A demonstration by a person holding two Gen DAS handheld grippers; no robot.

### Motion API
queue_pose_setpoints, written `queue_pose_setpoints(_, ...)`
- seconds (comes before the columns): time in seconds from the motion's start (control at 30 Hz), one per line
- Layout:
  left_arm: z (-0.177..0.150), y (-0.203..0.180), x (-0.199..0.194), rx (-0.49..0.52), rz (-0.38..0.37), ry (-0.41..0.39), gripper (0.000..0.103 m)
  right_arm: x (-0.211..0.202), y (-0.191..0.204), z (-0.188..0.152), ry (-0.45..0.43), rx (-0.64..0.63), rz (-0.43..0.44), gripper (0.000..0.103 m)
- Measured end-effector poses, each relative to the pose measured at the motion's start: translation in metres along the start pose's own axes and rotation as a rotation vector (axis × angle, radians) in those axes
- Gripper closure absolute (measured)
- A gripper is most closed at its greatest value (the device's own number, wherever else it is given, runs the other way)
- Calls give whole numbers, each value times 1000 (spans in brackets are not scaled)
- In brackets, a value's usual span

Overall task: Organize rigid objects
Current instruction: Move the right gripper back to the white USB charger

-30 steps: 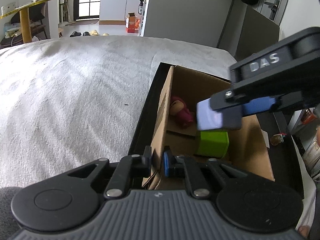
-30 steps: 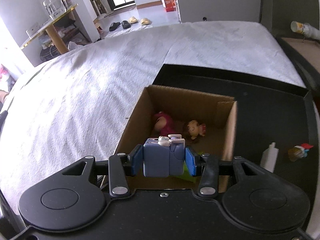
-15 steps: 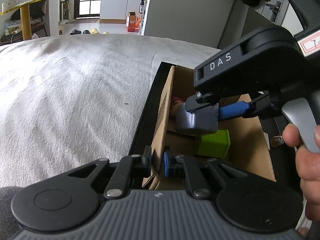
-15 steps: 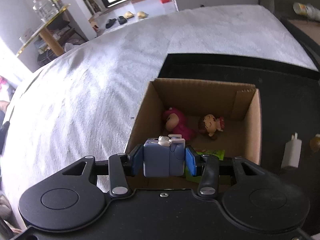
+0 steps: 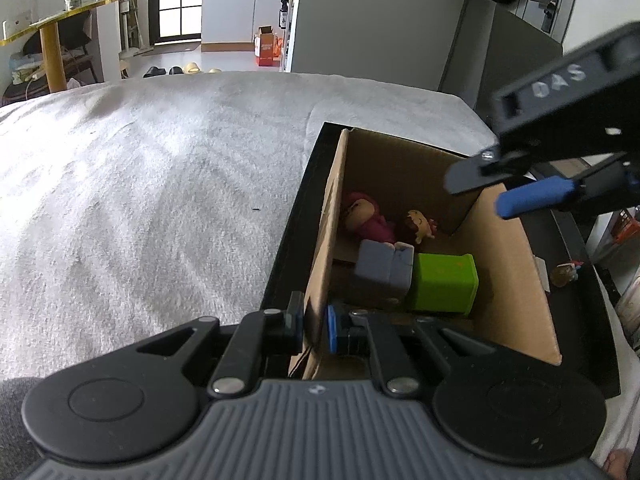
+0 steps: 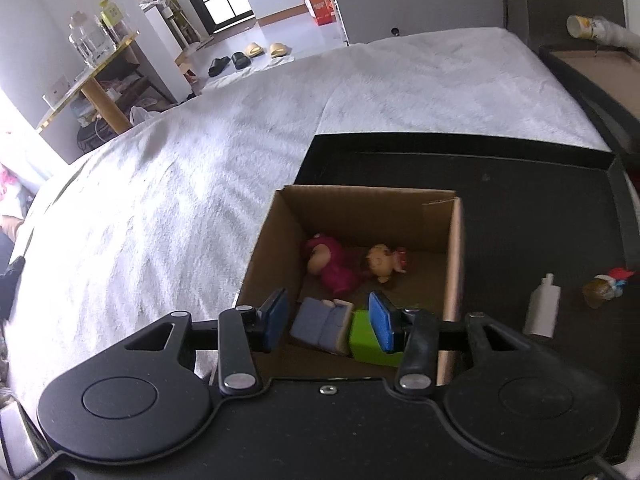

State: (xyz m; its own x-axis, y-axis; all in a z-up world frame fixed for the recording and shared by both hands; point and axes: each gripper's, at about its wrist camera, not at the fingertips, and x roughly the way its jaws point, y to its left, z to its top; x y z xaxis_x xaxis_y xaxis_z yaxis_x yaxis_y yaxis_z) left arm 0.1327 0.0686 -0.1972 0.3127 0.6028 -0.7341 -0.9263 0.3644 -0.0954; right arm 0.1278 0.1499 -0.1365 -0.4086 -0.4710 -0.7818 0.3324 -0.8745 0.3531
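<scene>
An open cardboard box point(image 5: 508, 272) point(image 6: 360, 212) stands on a black tray point(image 6: 520, 208). Inside lie a blue-grey block point(image 5: 384, 266) point(image 6: 322, 324), a green block point(image 5: 444, 282) point(image 6: 362, 340) right of it, a pink figure point(image 5: 366, 218) point(image 6: 330, 260) and a blond figure point(image 5: 418, 226) point(image 6: 382, 264). My left gripper point(image 5: 315, 326) is shut on the box's left wall near its front corner. Above the box hovers my right gripper point(image 6: 329, 322) point(image 5: 504, 190), open, with nothing between its blue pads; the blue-grey block rests on the floor below it.
The tray point(image 5: 286, 256) sits on a white fuzzy bedspread point(image 5: 140, 180) that stretches off to the left. Right of the box on the tray stand a small white bottle point(image 6: 542, 314) and a little figure point(image 6: 604, 286) point(image 5: 564, 274). Furniture and slippers lie far behind.
The right gripper opened and let go of the blue-grey block, which now lies in the box beside the green block. The right gripper rose slightly. The left gripper kept its hold on the wall.
</scene>
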Motion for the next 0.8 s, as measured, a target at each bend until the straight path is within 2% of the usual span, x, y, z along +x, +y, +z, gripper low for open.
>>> queue_pose_setpoints(0.4, 1, -6, 0, -34, 79, -2, 93, -23, -40, -11, -41, 57, -56, 58)
queue_pose_setpoints(0.8, 0, -9, -1, -54, 120, -2, 93, -40, -80, -23, -83, 132, -104, 58)
